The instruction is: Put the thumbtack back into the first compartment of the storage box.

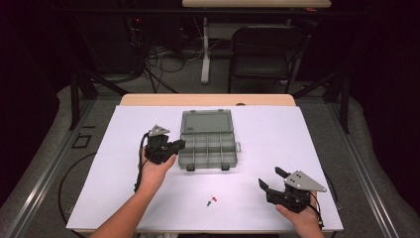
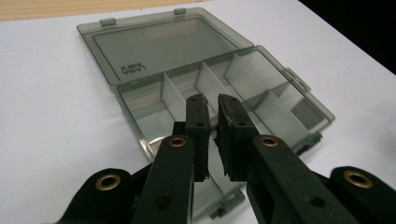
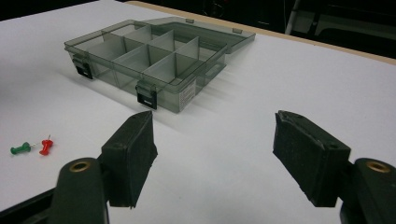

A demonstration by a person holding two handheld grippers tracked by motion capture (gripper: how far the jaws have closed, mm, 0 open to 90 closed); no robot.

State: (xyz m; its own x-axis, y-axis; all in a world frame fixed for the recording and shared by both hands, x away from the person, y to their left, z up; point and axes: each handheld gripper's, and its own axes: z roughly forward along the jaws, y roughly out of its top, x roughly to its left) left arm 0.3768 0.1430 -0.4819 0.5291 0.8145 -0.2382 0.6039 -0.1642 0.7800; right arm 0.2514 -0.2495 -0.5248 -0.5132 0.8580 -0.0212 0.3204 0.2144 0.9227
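Observation:
A clear grey compartment box (image 1: pixel 208 148) lies open in the middle of the white table cover, its lid (image 1: pixel 206 121) folded flat behind it. My left gripper (image 1: pixel 181 144) hovers at the box's left edge, jaws shut with nothing visible between the pads. In the left gripper view the gripper (image 2: pixel 212 100) points over the empty compartments (image 2: pixel 261 88). My right gripper (image 1: pixel 270 177) rests open near the front right of the table. A red pushpin (image 1: pixel 214 199) and a green pushpin (image 1: pixel 209 203) lie in front of the box. The right gripper view shows the red pin (image 3: pixel 45 146) and green pin (image 3: pixel 19 149) to the left of the open jaws.
The white cover (image 1: pixel 277 129) spreads over a wooden table whose far edge (image 1: pixel 208 99) shows behind the box. A black chair (image 1: pixel 260 54) and cables stand on the floor beyond. Latches (image 3: pixel 148 99) sit on the box's front wall.

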